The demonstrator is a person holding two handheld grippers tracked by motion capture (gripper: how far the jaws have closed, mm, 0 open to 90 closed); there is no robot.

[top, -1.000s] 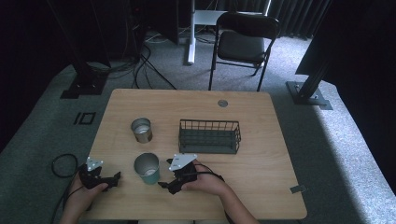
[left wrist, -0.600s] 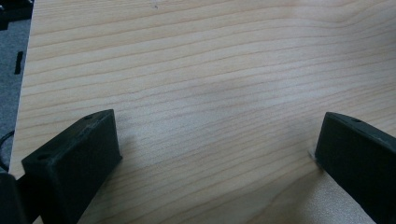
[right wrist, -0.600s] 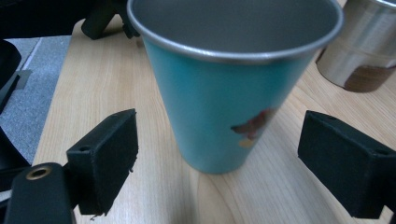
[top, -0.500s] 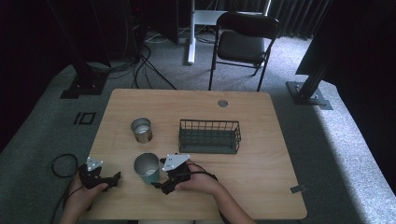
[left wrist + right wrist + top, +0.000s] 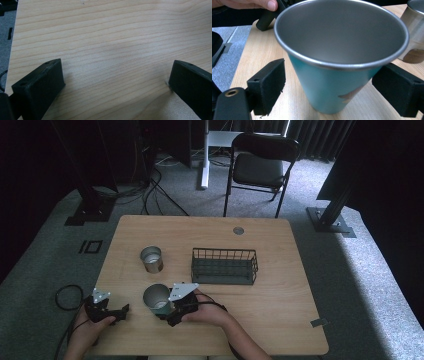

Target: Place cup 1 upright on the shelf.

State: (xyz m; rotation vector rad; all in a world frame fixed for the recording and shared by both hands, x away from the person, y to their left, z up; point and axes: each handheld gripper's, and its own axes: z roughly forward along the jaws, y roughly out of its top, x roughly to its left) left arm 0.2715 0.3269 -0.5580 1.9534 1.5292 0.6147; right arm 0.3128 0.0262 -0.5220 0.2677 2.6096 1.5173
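A tapered cup (image 5: 342,57), teal on the outside and lined in dull brushed metal with a rolled steel rim, stands upright on the table (image 5: 280,305) near its front edge. In the high view the cup (image 5: 157,298) sits left of centre, with the right tongs (image 5: 167,310) drawn up against its near side. The right gripper view looks between those tongs (image 5: 332,87): two blocky, matte black jaws stand wide apart, one on each side of the cup's narrowing base, with a visible gap at the left jaw; whether the right jaw touches the wall I cannot tell. They flank the cup without clamping it. A small brownish mark shows low on the teal wall.

The left tongs (image 5: 117,312) rest at the table's front left corner, well apart from the cup. Their own view shows the tongs (image 5: 116,80) spread wide and holding nothing, the squared black pads hovering over pale wood with long, fine grain lines.

Farther back stands a second cup (image 5: 151,259), plain silvery metal and cylindrical. To its right lies a dark wire basket (image 5: 225,266), rectangular, with thin upright bars. The table is a light wooden slab with rounded corners and a small round grommet (image 5: 238,230) near its far edge. A black folding chair (image 5: 260,167) stands on the grey carpet beyond.
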